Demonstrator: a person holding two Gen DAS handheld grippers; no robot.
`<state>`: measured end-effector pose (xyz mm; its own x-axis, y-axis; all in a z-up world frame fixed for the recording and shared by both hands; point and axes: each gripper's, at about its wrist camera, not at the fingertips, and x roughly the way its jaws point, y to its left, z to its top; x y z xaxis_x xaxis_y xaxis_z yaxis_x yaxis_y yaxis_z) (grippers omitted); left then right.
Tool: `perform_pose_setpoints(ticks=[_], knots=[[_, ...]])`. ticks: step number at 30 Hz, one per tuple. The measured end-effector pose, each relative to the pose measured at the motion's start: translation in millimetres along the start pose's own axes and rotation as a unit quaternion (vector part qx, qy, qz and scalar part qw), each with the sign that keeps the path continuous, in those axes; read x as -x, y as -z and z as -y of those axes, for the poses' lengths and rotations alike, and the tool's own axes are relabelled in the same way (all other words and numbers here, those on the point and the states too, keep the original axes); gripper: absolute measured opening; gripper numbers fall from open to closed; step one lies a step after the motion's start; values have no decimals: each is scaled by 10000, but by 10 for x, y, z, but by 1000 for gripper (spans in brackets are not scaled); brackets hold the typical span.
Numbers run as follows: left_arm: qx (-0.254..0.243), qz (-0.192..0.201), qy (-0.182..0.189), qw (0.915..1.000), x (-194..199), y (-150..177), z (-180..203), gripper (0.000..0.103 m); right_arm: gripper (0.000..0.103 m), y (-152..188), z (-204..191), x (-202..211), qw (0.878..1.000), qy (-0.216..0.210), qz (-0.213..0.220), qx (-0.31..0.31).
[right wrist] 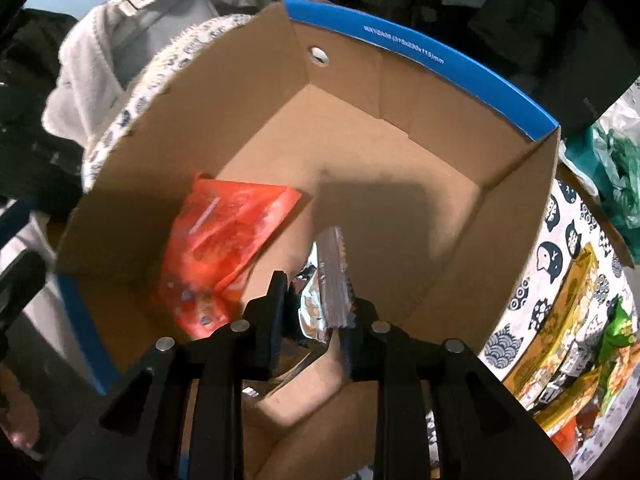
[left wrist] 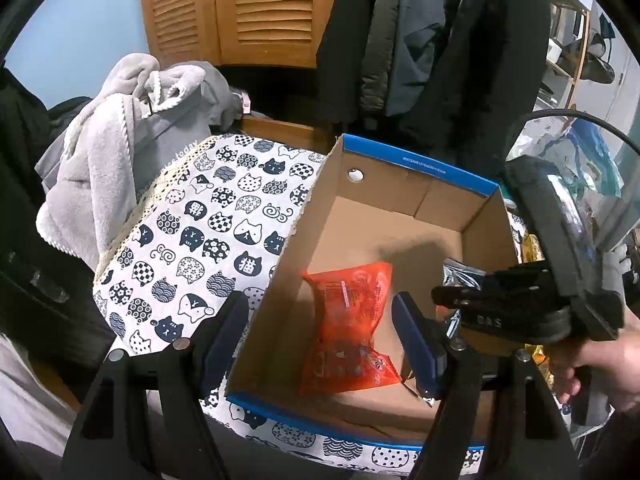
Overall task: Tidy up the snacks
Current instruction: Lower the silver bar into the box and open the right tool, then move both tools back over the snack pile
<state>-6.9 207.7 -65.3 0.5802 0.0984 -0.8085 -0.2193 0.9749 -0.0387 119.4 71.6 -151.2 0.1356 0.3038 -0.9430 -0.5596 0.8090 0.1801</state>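
A cardboard box with a blue rim stands on a cat-print tablecloth. An orange snack packet lies flat on the box floor. My left gripper hovers open above the box's near left part, with the orange packet below the gap and untouched. My right gripper points steeply down into the box and is shut on a silver foil snack packet. In the left wrist view the right gripper comes in from the right, with the silver packet at its tips and a hand on its handle.
Several yellow and green snack packets lie on the tablecloth right of the box. A pile of grey clothes sits at the back left. Behind it are a wooden louvred cabinet and dark hanging coats. Plastic bags lie at the far right.
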Motion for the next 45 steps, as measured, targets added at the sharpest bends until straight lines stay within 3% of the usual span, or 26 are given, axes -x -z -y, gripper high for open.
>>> perform_pose_setpoints(ticks=[2,10,16,23,31,45], knots=[[-39,9,-78,10000,-11,6,9,76,26,-9,-19,-20,10000,67,17,24],[-75,-5,-91,9999,-19,7,24,76,52,-10,-131,-26,9993,261,117,235],[-54,20,-49,10000,-13,1,35,76,63,13,-110,167,9973,498,523,120],[-54,23,111,9999,-2,-37,175,77,71,189,210,640,9934,696,889,-181],[-546,118,253,9981,86,-41,590,81,73,513,652,1100,9888,907,1080,-497],[-1342,-127,762,9879,146,67,1498,81,78,1482,1565,1624,9736,1410,1053,-1455]])
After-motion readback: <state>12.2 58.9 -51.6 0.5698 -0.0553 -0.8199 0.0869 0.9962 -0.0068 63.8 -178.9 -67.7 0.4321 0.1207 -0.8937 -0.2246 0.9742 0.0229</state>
